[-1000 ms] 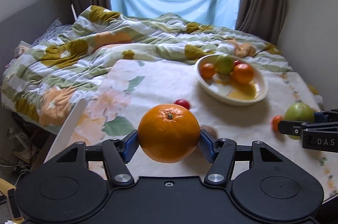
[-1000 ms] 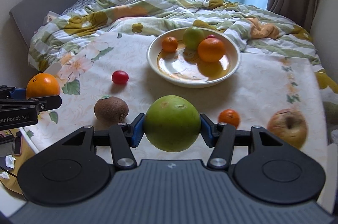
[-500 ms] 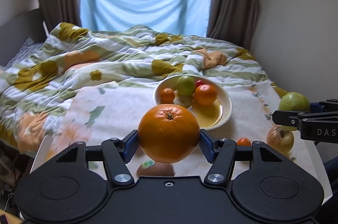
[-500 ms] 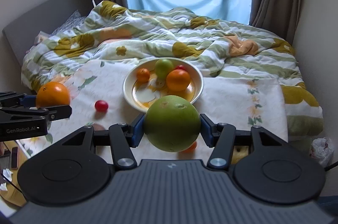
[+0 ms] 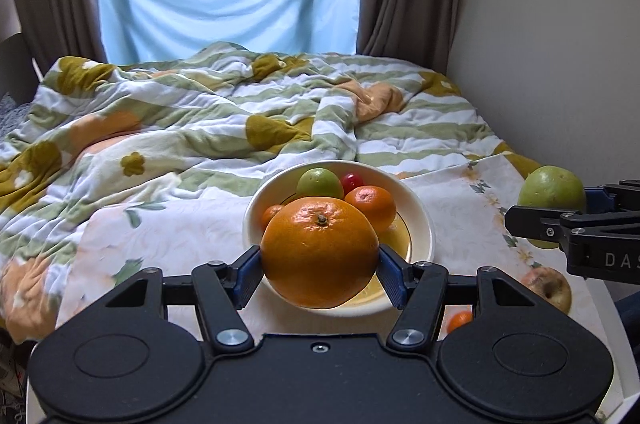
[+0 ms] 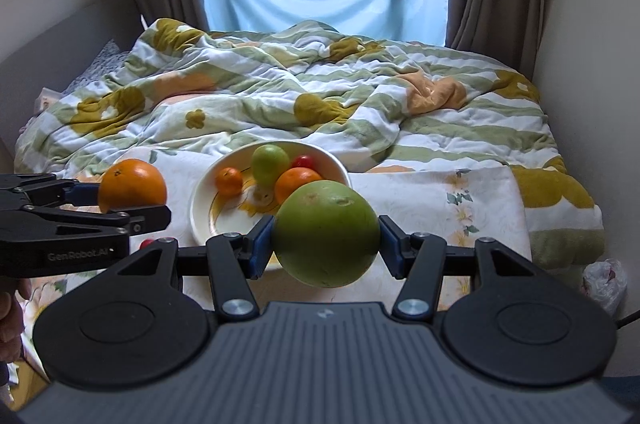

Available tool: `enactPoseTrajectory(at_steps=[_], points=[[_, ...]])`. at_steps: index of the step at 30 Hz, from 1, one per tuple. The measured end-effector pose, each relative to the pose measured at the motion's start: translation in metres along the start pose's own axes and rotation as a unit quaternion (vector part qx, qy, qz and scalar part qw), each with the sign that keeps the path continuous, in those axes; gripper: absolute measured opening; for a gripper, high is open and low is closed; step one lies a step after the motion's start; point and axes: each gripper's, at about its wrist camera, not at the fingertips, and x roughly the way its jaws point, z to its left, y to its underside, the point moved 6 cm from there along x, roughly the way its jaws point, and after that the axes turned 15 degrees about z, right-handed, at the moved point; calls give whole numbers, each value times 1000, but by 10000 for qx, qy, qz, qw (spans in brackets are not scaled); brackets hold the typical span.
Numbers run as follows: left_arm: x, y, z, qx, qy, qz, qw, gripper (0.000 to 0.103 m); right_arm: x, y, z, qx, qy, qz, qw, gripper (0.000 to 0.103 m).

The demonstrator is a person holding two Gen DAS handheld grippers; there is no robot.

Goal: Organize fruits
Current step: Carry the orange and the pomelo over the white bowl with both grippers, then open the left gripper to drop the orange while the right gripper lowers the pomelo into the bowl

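Bowl (image 5: 420,224) on tablecloth (image 5: 180,236) mid-table, four small fruits (image 6: 270,164) in it, quilt (image 6: 320,96) on bed behind, orange (image 5: 320,252) in left gripper (image 5: 320,264) near bowl, big fruit (image 6: 326,234) in right gripper (image 6: 326,244) right of it, apple (image 5: 550,290) on table near right

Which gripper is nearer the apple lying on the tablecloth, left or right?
Right. The right gripper, holding the green fruit, hangs just above the apple; the left gripper, holding the orange, is over the bowl.
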Motion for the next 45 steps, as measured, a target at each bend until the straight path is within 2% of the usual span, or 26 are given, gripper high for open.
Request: enactPoseTrajectory(at_steps=[6, 14, 26, 27, 29, 30, 32, 37, 45], points=[[46, -19, 1, 235, -55, 234, 9994, 65, 28, -17, -8, 148, 32, 127, 9998, 70], [96, -27, 0, 355, 21, 587, 9976, 65, 62, -25, -18, 239, 54, 390, 9989, 70], [127, -27, -5, 569, 10, 797, 9952, 66, 79, -26, -30, 381, 186, 543, 9976, 70], [127, -27, -6, 554, 15, 823, 9951, 67, 79, -26, -30, 388, 186, 546, 9976, 70], [121, -28, -6, 608, -18, 729, 9955, 86, 79, -26, -30, 391, 190, 544, 9976, 70], [117, -28, -7, 621, -25, 693, 9957, 100, 79, -26, -30, 390, 197, 536, 9976, 70], [104, -27, -9, 661, -16, 551, 9963, 102, 77, -27, -29, 370, 205, 515, 9978, 70], [81, -19, -6, 695, -149, 498, 9962, 102, 70, -29, -28, 276, 180, 441, 9985, 70], [42, -1, 19, 230, -342, 329, 9986, 102, 70, -33, -14, 90, 7, 396, 9992, 70]])
